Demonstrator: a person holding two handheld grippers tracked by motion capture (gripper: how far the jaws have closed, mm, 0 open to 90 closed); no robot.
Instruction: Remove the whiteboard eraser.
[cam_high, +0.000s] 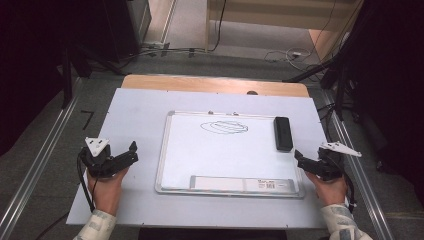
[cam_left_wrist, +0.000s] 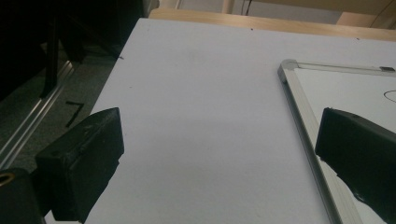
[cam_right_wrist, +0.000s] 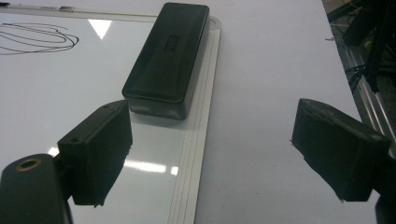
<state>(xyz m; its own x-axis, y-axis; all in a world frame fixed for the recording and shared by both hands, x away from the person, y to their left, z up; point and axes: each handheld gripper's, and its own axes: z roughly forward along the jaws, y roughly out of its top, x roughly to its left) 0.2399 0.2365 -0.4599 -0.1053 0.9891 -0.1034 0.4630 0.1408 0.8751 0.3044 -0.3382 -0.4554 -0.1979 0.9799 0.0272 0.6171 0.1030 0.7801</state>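
A white whiteboard (cam_high: 200, 155) with a silver frame lies flat mid-table and bears a dark scribble (cam_high: 224, 127) near its top. On its right edge rests a black eraser (cam_high: 283, 133). My left gripper (cam_high: 132, 152) sits left of the board, open and holding nothing. In the left gripper view its gripper (cam_left_wrist: 219, 154) spans bare sheet, with the board's corner (cam_left_wrist: 292, 70) ahead on the right. My right gripper (cam_high: 299, 159) is open just below and right of the eraser. The right gripper view has the eraser (cam_right_wrist: 168, 56) ahead of the gripper (cam_right_wrist: 212, 140), and the scribble (cam_right_wrist: 37, 39) farther left.
A pale sheet (cam_high: 135, 115) covers the table, with a wooden strip (cam_high: 215, 82) at the far edge. A labelled tray strip (cam_high: 242, 184) runs along the board's near edge. Metal rails (cam_high: 45, 155), dark stands (cam_high: 340, 75) and floor cables (cam_high: 290, 55) flank the table.
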